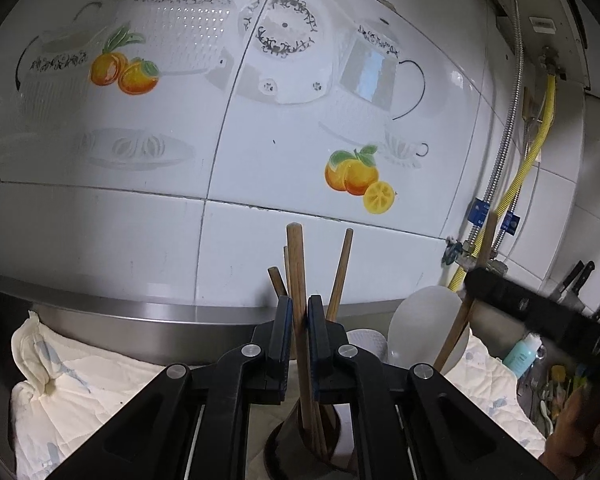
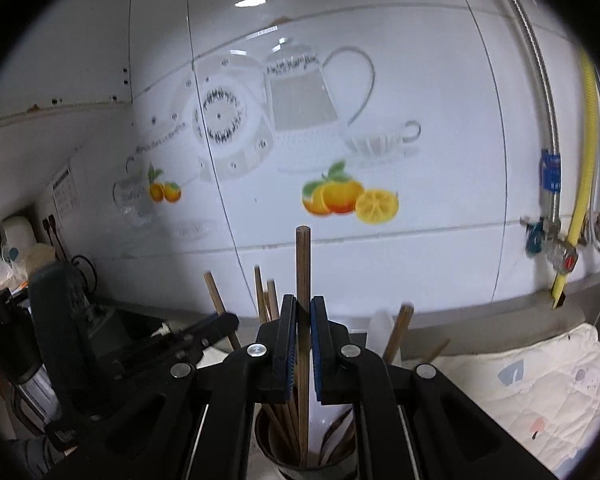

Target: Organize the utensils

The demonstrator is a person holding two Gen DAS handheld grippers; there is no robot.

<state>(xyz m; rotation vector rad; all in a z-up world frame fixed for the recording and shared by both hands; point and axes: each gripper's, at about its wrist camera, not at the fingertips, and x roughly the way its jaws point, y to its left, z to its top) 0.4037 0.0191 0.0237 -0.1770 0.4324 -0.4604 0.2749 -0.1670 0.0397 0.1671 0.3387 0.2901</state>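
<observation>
At the lower centre of the left wrist view we see a brown wooden chopstick point(image 1: 298, 280) standing nearly upright, its lower end inside a dark round utensil holder point(image 1: 278, 446) at the bottom edge, and our left gripper point(image 1: 299, 320) is clamped on it with the blue-lined fingers point(image 1: 283, 332) pressed against the stick on both sides. Other wooden chopsticks point(image 1: 342, 272) lean out of the same holder behind it. In the right wrist view, a second brown wooden chopstick point(image 2: 303, 280) rises straight up through the centre of the frame, its tip down in the holder point(image 2: 268, 452), and our right gripper point(image 2: 303, 320) is closed tight on it. Just right of the holder in the left view stands a white plastic rice paddle point(image 1: 424, 320). A pale quilted cloth point(image 1: 84, 372) covers the bench at lower left, and a steel ledge point(image 1: 140, 312) runs behind it. Above, the white tiled wall point(image 1: 260, 160) carries printed oranges point(image 1: 356, 176), with a yellow corrugated hose point(image 1: 540, 140) at right.
</observation>
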